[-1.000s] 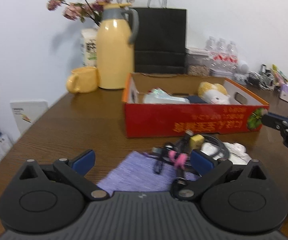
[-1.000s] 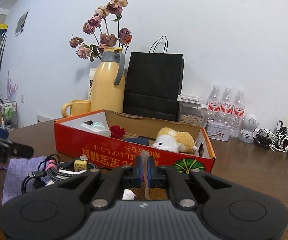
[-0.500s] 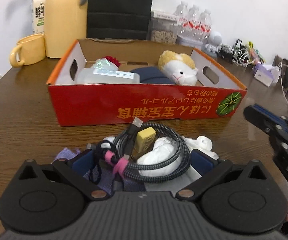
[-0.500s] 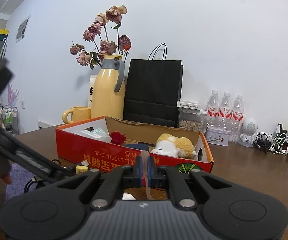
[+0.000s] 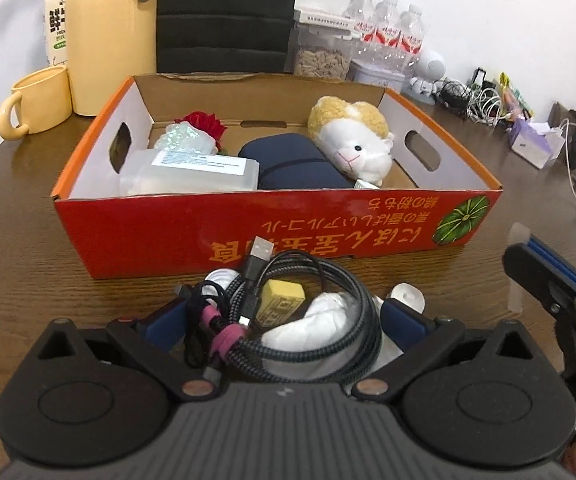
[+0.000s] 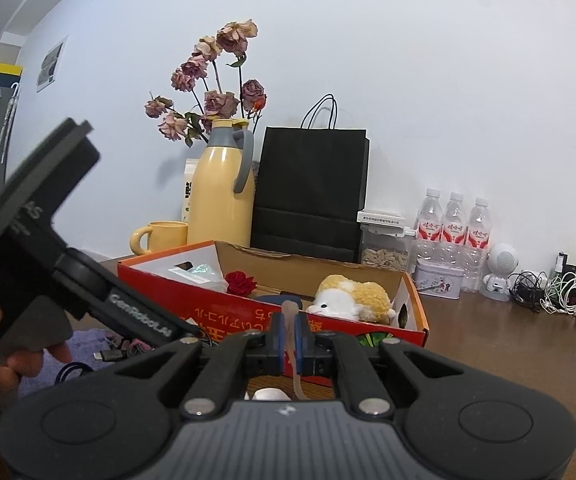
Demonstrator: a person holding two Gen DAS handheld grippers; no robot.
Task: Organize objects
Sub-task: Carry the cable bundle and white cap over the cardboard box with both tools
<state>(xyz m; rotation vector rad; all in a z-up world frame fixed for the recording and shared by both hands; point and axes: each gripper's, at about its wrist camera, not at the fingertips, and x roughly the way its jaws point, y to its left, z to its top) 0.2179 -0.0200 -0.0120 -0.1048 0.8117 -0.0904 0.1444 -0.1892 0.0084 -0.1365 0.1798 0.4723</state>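
Note:
My left gripper (image 5: 284, 318) is open and tilted down, its blue pads (image 5: 164, 322) on either side of a coiled braided cable (image 5: 327, 280) with a pink strap. A yellow block (image 5: 282, 298) and a white bundle (image 5: 319, 320) lie inside the coil. Just beyond stands the red cardboard box (image 5: 272, 220), holding a plush sheep (image 5: 351, 144), a navy pouch (image 5: 295, 164), a clear plastic case (image 5: 192, 172) and a red rose (image 5: 204, 124). My right gripper (image 6: 289, 332) is shut, with a thin pale strip hanging along its pads. It hovers near the box's right front corner (image 5: 527, 260).
Behind the box stand a yellow thermos (image 5: 108, 32), a yellow mug (image 5: 40, 100), a black paper bag (image 5: 228, 16), water bottles (image 5: 387, 28) and a seed jar (image 5: 319, 56). Tangled chargers (image 5: 475, 100) and a tissue box (image 5: 535, 142) sit far right. A purple cloth (image 6: 88, 340) lies at the left.
My left gripper has moved forward and tipped down over the cable pile, so the purple cloth has dropped out of its view and the box looks nearer. The right gripper has stayed still and shut.

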